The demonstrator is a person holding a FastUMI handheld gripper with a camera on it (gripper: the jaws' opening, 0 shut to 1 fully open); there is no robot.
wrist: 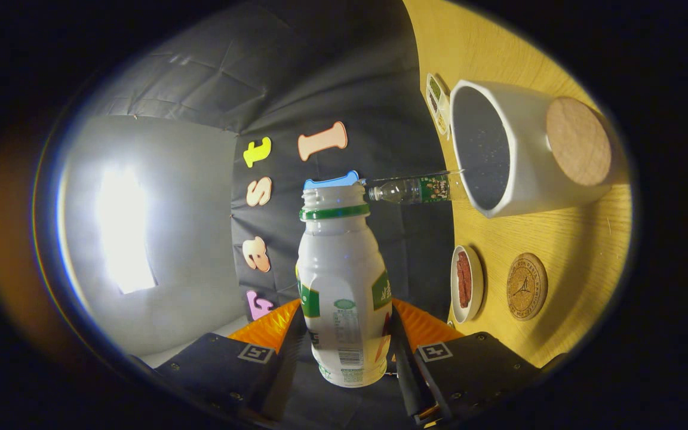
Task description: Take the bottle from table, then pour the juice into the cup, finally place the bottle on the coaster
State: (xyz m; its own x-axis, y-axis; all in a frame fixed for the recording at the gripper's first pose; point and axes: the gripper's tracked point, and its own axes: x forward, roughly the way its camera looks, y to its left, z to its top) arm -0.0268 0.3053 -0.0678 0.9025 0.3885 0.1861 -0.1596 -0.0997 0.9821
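Note:
My gripper [344, 334] is shut on a white juice bottle [343, 280] with a green neck ring and green label; both fingers press its lower body. The bottle is uncapped, and my view is rolled sideways, so the wooden table [583, 239] stands to the right. A white cup [520, 149] with a dark inside sits on the table beyond the bottle's mouth, its opening facing the bottle. A round cork coaster [526, 286] with a printed emblem lies on the table, nearer me than the cup.
A small white dish [466, 283] with something red in it lies next to the coaster. A clear plastic bottle [412, 190] stands by the cup's rim. A small tray of compartments [438, 101] sits beyond the cup. A round cork piece [578, 141] is behind the cup.

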